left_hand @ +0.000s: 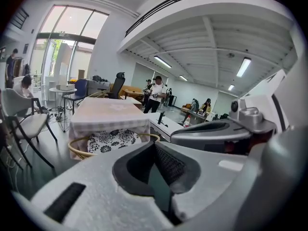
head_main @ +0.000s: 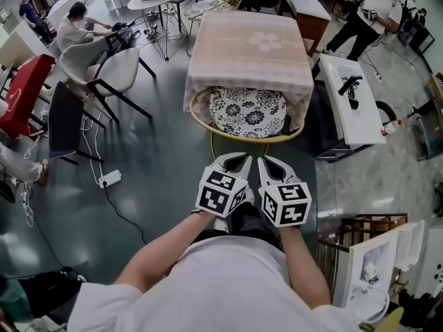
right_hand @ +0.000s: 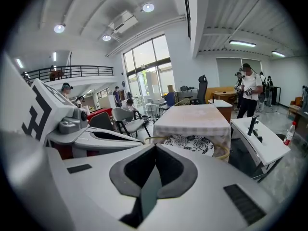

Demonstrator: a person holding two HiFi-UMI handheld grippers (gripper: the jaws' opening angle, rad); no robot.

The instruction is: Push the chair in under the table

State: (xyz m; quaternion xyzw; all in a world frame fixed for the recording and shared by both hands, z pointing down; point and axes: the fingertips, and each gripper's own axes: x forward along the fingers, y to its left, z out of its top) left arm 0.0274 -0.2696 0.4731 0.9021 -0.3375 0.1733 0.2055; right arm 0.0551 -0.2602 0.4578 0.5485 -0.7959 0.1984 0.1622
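**Left gripper** [head_main: 233, 162]: the jaws are together, pads meeting tip to tip, with nothing between them.

**Right gripper** [head_main: 267, 163]: it sits just beside the left and matches it, pads pressed together and empty. Both of my grippers point forward and somewhat down, and neither touches any object.

**Left of my jaws, well apart:** a pale shell chair [head_main: 114, 68] on black legs, and a power strip [head_main: 109, 179] lying on the grey floor [head_main: 159, 151].

**Directly ahead of both jaws:** the rattan chair [head_main: 277, 140], apart from my tips. Its floral cushion [head_main: 247, 111] lies partly beneath the table [head_main: 249, 47], which is draped in a checked cloth. The chair's curved rim on my near side projects past the cloth's hanging edge.

**Right of my jaws:** a low white bench [head_main: 360, 126] stands beside the table with a dark tool [head_main: 349, 85] lying on top. A standing person [head_main: 367, 16] is farther off.
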